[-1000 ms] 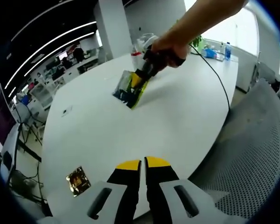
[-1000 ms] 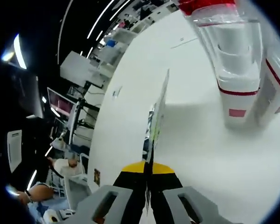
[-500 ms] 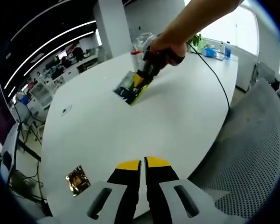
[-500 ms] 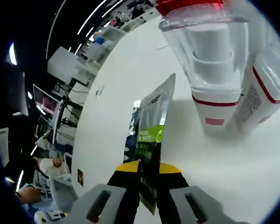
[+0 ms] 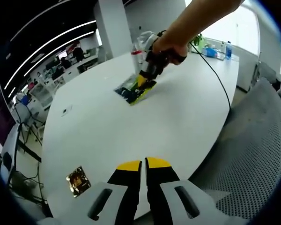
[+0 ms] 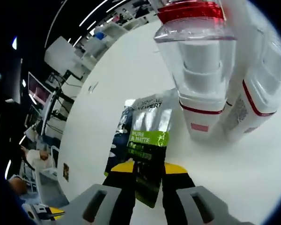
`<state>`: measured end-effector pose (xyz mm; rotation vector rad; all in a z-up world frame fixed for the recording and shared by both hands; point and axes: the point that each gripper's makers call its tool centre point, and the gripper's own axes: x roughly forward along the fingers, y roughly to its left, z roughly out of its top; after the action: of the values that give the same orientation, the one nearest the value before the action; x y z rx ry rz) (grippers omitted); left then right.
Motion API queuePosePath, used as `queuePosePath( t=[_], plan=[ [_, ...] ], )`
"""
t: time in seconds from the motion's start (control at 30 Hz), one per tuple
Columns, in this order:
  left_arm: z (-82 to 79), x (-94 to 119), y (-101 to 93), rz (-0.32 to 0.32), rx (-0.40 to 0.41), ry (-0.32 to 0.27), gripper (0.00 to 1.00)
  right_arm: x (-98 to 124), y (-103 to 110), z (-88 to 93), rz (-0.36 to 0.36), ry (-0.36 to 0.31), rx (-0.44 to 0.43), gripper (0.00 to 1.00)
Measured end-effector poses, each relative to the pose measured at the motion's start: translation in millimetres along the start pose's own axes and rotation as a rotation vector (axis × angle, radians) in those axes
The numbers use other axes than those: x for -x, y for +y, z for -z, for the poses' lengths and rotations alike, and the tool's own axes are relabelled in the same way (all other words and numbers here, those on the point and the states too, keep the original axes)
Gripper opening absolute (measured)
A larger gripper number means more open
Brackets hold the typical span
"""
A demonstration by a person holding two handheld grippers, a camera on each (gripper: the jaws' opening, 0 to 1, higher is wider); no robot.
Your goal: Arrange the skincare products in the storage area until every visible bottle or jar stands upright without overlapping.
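My right fingers (image 6: 146,169) are clamped on a silver-green sachet (image 6: 147,140), lying nearly flat on the white surface (image 6: 234,173) just beside two capped white-and-red bottles (image 6: 201,79). My left fingers (image 5: 144,165) are together, holding nothing, near a small gold packet (image 5: 78,180).

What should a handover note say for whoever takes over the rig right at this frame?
Right gripper: shut on the green and silver sachet, held low over the white table beside two upright red-capped bottles.
Left gripper: shut, empty, near the table's edge.
A small gold sachet lies flat by the left gripper.
Done: the bottles stand upright.
Left: set the held sachet down clear of the bottles; probably deal with the gold one.
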<state>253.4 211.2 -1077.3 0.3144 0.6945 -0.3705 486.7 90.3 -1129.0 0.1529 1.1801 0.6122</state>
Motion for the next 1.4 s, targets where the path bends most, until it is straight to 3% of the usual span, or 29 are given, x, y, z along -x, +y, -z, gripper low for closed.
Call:
queuePosePath(
  t=[0.37,0.57,0.77,0.9,1.4],
  plan=[
    [-1.6,1,-0.8,0.0,-0.006,-0.009,0.0,9,-6,7.0,0.039,-0.005,0.045,0.2],
    [-3.1,2,-1.1,0.0,-0.008,-0.016,0.0,17,-4,12.0,0.081,-0.018,0.15,0.21],
    [-3.7,2,-0.4,-0.002,-0.011,-0.02,0.0,21,5,6.1,0.11,-0.048,0.272,0.22],
    [-3.5,2,0.3,-0.004,-0.01,-0.02,0.0,13,25,5.0,0.056,-0.031,0.346,0.28],
    [-2.1,1,0.4,0.0,-0.009,-0.015,0.0,-13,30,-4.2,0.068,0.007,0.496,0.35]
  ],
)
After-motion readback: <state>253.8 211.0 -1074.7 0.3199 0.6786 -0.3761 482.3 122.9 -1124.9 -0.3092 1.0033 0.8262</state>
